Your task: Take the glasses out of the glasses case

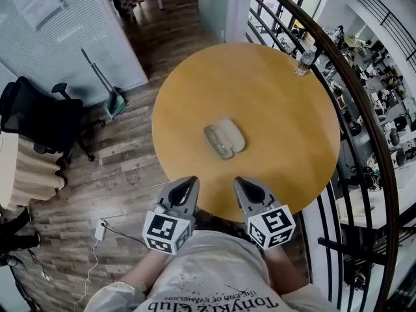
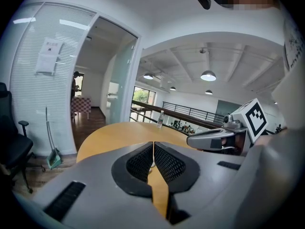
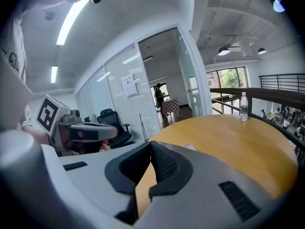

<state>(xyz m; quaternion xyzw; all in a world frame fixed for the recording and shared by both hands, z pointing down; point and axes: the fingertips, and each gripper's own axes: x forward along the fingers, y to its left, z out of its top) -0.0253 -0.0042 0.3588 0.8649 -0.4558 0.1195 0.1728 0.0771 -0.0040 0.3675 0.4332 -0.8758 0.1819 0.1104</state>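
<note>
Round and wood-topped, the counter [image 1: 273, 109] stands over plank flooring [image 1: 123, 168], and the glasses case [image 1: 225, 138] lies near its middle, well apart from a water bottle [image 1: 304, 60] at the 1 o'clock rim. From you the case sits at 12 o'clock, ahead of the gap between your two tools: about 1 o'clock from the left tool [image 1: 193, 182] and 11 o'clock from the right tool [image 1: 240, 181], which I judge slightly nearer. Its long axis runs roughly from 11 to 5 o'clock, so neither tool lines up square with it. Both tools hover at the near rim, jaws pressed together on nothing. The head view shows a pale half and a greyer half side by side, but whether the case is open, or glasses lie inside, is too small to tell. Each gripper view shows only a pale sliver past its own jaws.
</note>
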